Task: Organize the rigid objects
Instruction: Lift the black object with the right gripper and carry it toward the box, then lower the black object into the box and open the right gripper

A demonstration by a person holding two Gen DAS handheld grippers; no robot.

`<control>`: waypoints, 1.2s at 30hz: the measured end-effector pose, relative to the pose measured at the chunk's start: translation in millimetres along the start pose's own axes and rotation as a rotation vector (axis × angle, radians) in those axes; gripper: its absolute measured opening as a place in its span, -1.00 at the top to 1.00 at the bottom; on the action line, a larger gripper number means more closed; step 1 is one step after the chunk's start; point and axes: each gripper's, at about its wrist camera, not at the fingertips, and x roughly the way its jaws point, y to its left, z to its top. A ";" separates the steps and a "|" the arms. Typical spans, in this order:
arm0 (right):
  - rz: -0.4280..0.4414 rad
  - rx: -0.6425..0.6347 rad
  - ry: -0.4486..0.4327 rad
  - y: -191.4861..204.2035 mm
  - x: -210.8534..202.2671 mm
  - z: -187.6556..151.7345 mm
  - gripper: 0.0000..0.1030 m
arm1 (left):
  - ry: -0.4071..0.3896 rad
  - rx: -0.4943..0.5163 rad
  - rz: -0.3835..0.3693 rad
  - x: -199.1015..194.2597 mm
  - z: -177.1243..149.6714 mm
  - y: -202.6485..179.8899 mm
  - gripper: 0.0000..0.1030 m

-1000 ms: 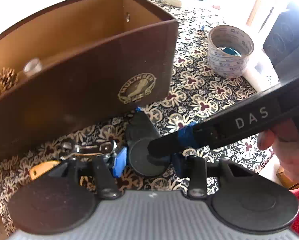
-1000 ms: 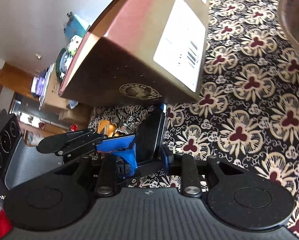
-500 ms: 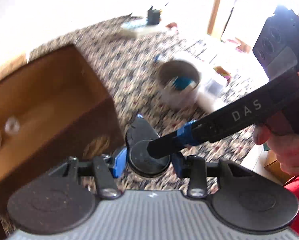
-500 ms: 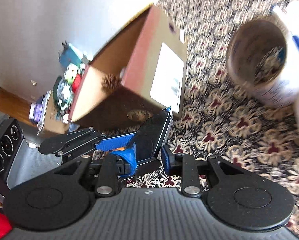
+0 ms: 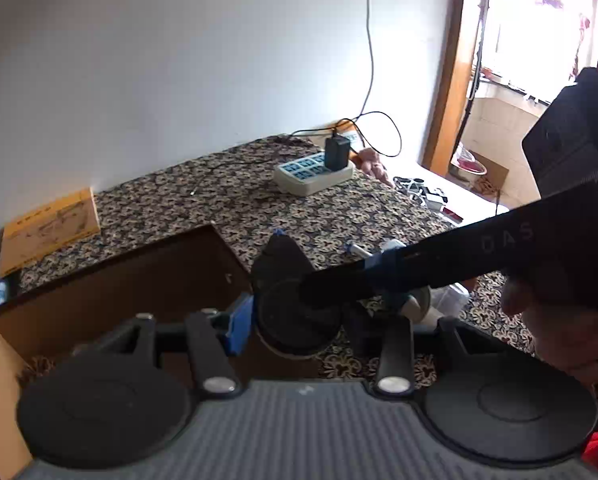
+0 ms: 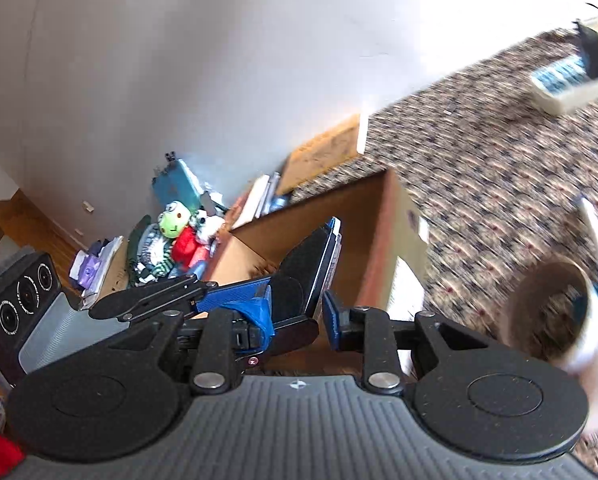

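An open brown cardboard box (image 5: 139, 276) stands on the patterned tablecloth (image 5: 259, 208); it also shows in the right wrist view (image 6: 339, 232). My left gripper (image 5: 295, 312) is raised above the box's near right corner, and its jaws look open and empty. The right gripper's finger (image 5: 379, 276) crosses in front of it. My right gripper (image 6: 299, 316) is open and empty, with the left gripper's finger (image 6: 235, 296) lying across its jaws. A roll of tape (image 6: 547, 312) sits blurred at the right.
A white power strip (image 5: 315, 172) with a black charger plugged in sits at the table's far side by the wall. A yellow flat box (image 5: 47, 228) lies at the far left. Toys and clutter (image 6: 175, 240) lie beyond the table. A doorway (image 5: 531, 80) is at the right.
Both grippers have lifted and tilted up, so the box dropped lower in view and the wall and far table came into sight. The two grippers stay crossed.
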 end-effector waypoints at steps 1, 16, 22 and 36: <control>0.007 -0.017 0.005 5.0 7.1 4.2 0.80 | -0.003 -0.016 0.009 -3.7 0.6 11.1 0.19; 0.018 -0.067 0.309 44.3 184.6 23.1 0.80 | 0.140 -0.256 0.123 9.0 -38.9 155.2 0.19; -0.030 -0.009 0.417 38.7 236.6 17.8 0.80 | 0.238 -0.361 0.115 31.6 -58.6 194.3 0.19; -0.140 0.019 0.443 26.6 253.2 16.1 0.79 | 0.311 -0.384 0.123 48.2 -63.5 202.3 0.16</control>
